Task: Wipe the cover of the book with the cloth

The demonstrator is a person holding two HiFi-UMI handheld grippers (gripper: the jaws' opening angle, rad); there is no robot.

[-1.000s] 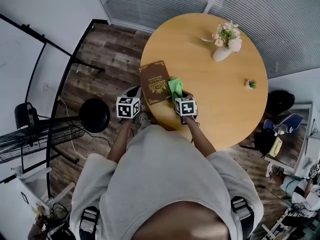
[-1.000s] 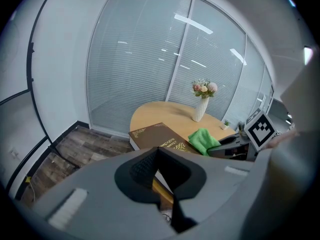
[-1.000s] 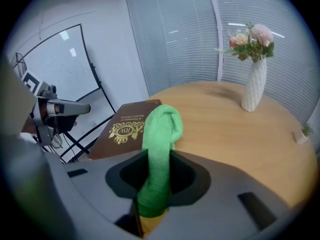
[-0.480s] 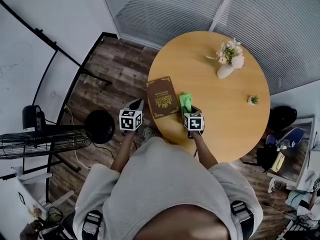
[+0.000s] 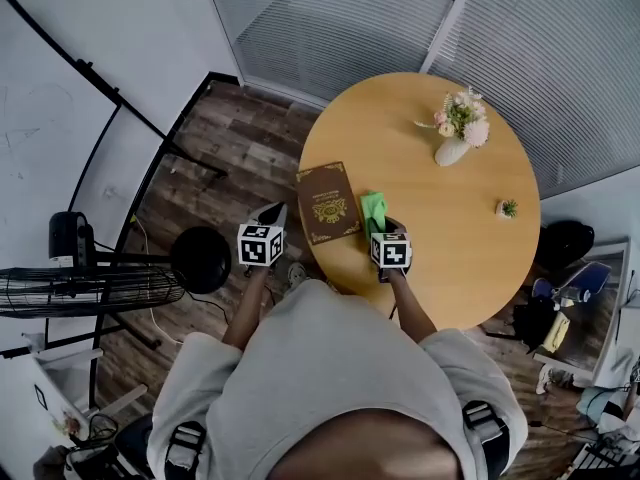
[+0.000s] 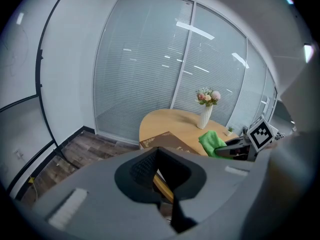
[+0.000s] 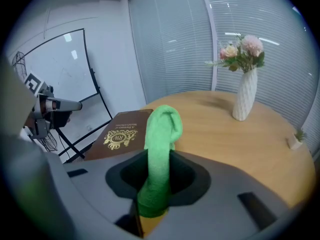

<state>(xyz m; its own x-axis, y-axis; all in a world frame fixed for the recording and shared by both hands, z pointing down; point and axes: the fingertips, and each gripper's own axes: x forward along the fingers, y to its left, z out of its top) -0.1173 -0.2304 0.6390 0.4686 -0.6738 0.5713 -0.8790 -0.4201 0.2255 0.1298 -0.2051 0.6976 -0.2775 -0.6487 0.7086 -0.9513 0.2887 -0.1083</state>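
Observation:
A brown book with gold print lies flat near the left edge of the round wooden table. My right gripper is shut on a green cloth, which hangs just right of the book, above the table. In the right gripper view the cloth sticks up out of the jaws beside the book. My left gripper is off the table's left edge, over the floor, with its jaws together and nothing in them. From the left gripper view the book and the cloth lie ahead.
A white vase of flowers stands at the table's far side and a tiny potted plant at its right. On the wooden floor to the left are a black round stool and a fan. Glass walls with blinds stand behind.
The head view has shifted a little. The cloth has drawn slightly right, off the book's edge. The left gripper has stayed beside the table.

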